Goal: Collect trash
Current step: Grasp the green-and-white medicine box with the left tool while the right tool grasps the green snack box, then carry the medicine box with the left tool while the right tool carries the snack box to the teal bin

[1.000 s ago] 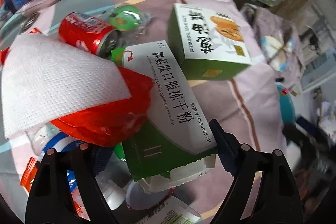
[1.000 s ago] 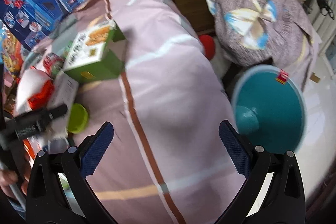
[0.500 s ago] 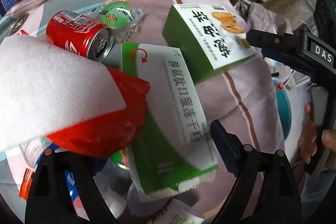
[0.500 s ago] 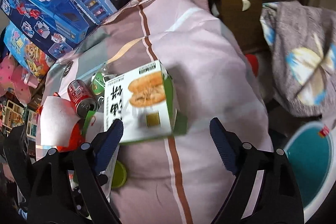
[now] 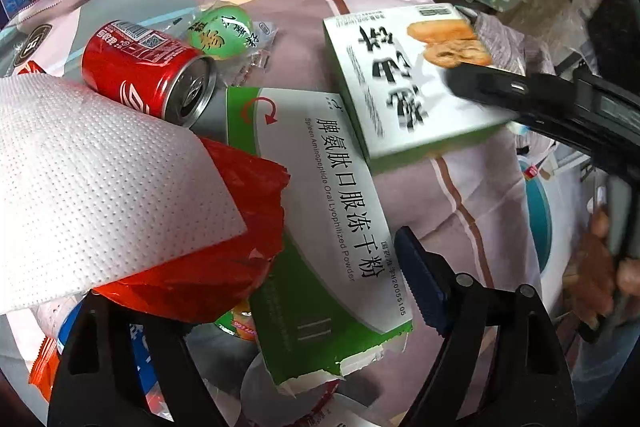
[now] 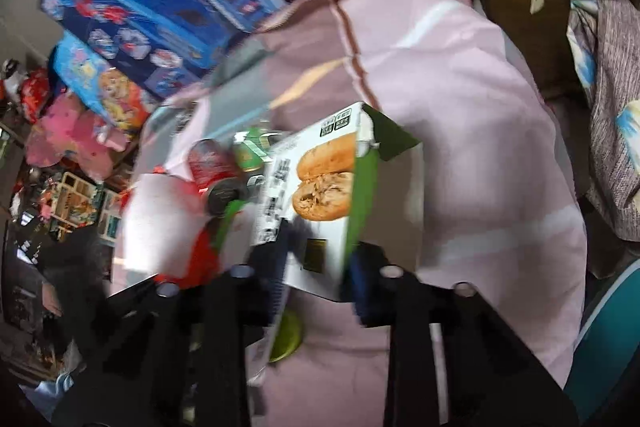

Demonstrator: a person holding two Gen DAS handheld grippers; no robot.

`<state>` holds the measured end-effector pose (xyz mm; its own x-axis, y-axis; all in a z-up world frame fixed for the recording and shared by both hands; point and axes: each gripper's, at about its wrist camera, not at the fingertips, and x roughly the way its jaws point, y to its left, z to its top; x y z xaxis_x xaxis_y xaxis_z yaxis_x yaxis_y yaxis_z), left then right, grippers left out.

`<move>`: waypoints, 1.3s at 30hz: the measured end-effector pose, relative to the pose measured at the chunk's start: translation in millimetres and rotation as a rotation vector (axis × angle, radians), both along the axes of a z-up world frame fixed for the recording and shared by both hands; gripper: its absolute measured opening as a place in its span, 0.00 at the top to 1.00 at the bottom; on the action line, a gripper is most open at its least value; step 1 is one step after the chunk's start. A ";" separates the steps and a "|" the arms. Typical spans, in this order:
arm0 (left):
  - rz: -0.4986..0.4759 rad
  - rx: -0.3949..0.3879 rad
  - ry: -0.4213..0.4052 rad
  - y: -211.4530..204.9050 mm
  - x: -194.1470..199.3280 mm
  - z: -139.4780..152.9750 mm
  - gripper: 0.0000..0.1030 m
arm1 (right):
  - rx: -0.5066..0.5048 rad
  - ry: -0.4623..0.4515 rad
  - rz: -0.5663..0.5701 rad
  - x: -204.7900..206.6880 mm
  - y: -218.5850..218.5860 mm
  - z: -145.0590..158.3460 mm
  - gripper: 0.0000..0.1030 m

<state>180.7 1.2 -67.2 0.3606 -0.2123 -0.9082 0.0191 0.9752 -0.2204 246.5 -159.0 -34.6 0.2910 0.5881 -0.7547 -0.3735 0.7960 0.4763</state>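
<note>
Our right tool [image 6: 316, 267] has just closed on the snack box [image 6: 316, 187], which now tips up off the bed [image 6: 460, 147]. Next it can go in the teal bin [image 6: 612, 347]. Our left tool [image 5: 260, 311] stays wide apart over the long box [image 5: 320, 211], gripping nothing.

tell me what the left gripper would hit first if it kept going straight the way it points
Probably the long green and white medicine box, which lies between the open fingers of the left gripper, straight ahead. The red plastic bag overlaps its left edge, so depth there is unclear.
</note>
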 end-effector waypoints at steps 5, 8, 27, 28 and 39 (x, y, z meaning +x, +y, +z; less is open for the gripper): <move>-0.023 0.022 -0.021 -9.7 -6.1 2.9 0.23 | -0.034 0.022 0.030 -8.3 15.9 2.1 0.85; -0.033 0.019 -0.036 -10.4 -19.7 9.6 0.24 | -0.067 0.025 -0.002 -15.5 18.6 -0.3 0.91; -0.091 -0.040 0.000 -26.0 -67.2 27.7 0.13 | -0.138 -0.022 -0.149 -92.4 -54.7 17.8 0.97; -0.100 -0.040 0.010 -33.2 -71.5 25.6 0.12 | -0.144 -0.025 -0.156 -94.2 -57.3 16.4 0.97; -0.051 0.087 0.135 -104.0 -51.1 -3.2 0.11 | -0.134 -0.039 -0.222 -125.0 -121.5 16.3 0.96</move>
<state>129.6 -102.8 -70.5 0.2251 -0.1457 -0.9634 0.0447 0.9893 -0.1392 121.5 -280.4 -18.3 0.4324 0.4022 -0.8070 -0.1988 0.9155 0.3497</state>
